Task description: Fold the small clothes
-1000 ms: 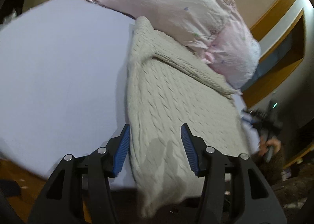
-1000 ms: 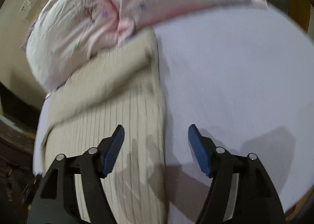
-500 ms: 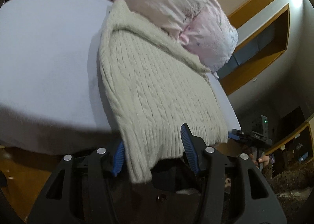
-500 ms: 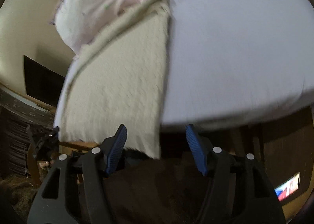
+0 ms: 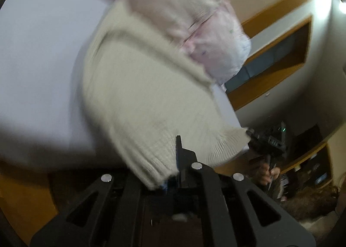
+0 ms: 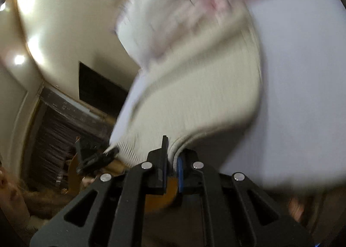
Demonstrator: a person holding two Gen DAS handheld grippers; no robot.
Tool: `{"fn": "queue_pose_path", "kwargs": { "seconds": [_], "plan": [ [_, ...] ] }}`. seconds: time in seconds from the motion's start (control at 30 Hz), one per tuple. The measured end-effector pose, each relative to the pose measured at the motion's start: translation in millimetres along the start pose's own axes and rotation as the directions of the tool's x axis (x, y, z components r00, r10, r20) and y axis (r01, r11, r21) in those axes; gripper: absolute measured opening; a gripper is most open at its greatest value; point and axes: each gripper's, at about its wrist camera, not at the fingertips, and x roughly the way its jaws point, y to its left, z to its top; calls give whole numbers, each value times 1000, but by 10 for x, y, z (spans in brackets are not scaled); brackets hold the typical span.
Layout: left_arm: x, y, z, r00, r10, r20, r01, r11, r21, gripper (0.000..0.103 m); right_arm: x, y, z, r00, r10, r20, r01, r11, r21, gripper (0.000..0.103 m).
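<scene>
Presently both hem corners of the sweater [image 5: 138, 95] are pinched: left gripper [image 5: 173, 173] and right gripper [image 6: 172, 160] clamp it. It lies on the bed [image 5: 39, 56], sleeve across; bottom fold outstanding.

Each gripper was matte black, its two arms cut with long triangular slots and studded with round silver screw heads. The left gripper [image 5: 173, 173] showed a sliver of blue pad; the right gripper [image 6: 172, 167] showed two blue pads (brighter, lower centre of frame).
</scene>
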Motion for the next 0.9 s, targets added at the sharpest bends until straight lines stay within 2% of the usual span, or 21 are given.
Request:
{"fn": "queue_pose_path", "kwargs": {
  "seconds": [0.07, 0.13, 0.17, 0.23, 0.27, 0.37, 0.43, 0.5, 0.53, 0.57, 0.63, 0.67, 0.7, 0.73, 0.77, 0.8, 0.83, 0.9],
  "plan": [
    [45, -115, 409, 996, 50, 70, -55, 996, 72, 5, 30, 134, 419, 996, -1, 94, 7, 998, -56, 7],
    [142, -101, 843, 984, 97, 151, -111, 990, 91, 5, 197, 157, 884, 983, -1, 183, 13, 998, -63, 7],
    [245, -38, 1162, 969, 134, 206, -153, 985, 78, 5, 273, 110, 1053, 977, -7, 213, 18, 999, -51, 7],
    [465, 151, 1625, 948, 193, 254, -210, 977, 43, 5, 454, -71, 1409, 966, -30, 257, 32, 999, -3, 7],
    [684, 300, 1923, 933, 245, 264, -260, 965, 21, 5, 633, -213, 1613, 958, -66, 278, 54, 997, 49, 7],
    [1230, 690, 2411, 915, 342, 217, -345, 938, -26, 5, 999, -679, 1974, 941, -171, 291, 120, 975, 187, 7],
    [1553, 874, 2570, 906, 392, 161, -390, 920, -47, 4, 1205, -984, 2107, 932, -250, 262, 174, 944, 280, 7],
    [1679, 1011, 2623, 908, 400, 126, -392, 916, -78, 5, 1422, -1245, 2171, 920, -318, 227, 216, 898, 384, 7],
    [1695, 1056, 2650, 915, 386, 118, -377, 921, -95, 5, 1475, -1325, 2166, 918, -329, 220, 217, 883, 415, 8],
    [1691, 1104, 2661, 930, 354, 102, -342, 932, -117, 5, 1533, -1411, 2164, 918, -336, 210, 214, 866, 452, 11],
    [1602, 1167, 2652, 951, 299, 74, -286, 947, -148, 15, 1578, -1473, 2171, 923, -315, 219, 183, 864, 470, 23],
    [1509, 1182, 2647, 958, 277, 78, -263, 952, -160, 38, 1570, -1468, 2166, 924, -305, 232, 173, 871, 460, 40],
    [1366, 1180, 2629, 955, 279, 105, -260, 951, -166, 66, 1538, -1441, 2159, 917, -303, 258, 168, 882, 439, 73],
    [1181, 1173, 2586, 945, 290, 154, -264, 950, -168, 77, 1447, -1373, 2133, 892, -335, 304, 192, 888, 418, 91],
    [1067, 1171, 2567, 936, 297, 186, -269, 949, -165, 82, 1343, -1317, 2097, 864, -372, 339, 219, 884, 412, 101],
    [979, 1174, 2535, 932, 307, 193, -278, 947, -162, 82, 1242, -1263, 2051, 831, -398, 389, 236, 885, 401, 101],
    [917, 1208, 2464, 931, 324, 166, -297, 940, -170, 82, 1185, -1236, 2039, 826, -386, 411, 232, 897, 376, 101],
    [944, 1287, 2354, 940, 328, 93, -310, 935, -170, 82, 1172, -1230, 2035, 840, -350, 414, 207, 913, 352, 101]
  ]
}}
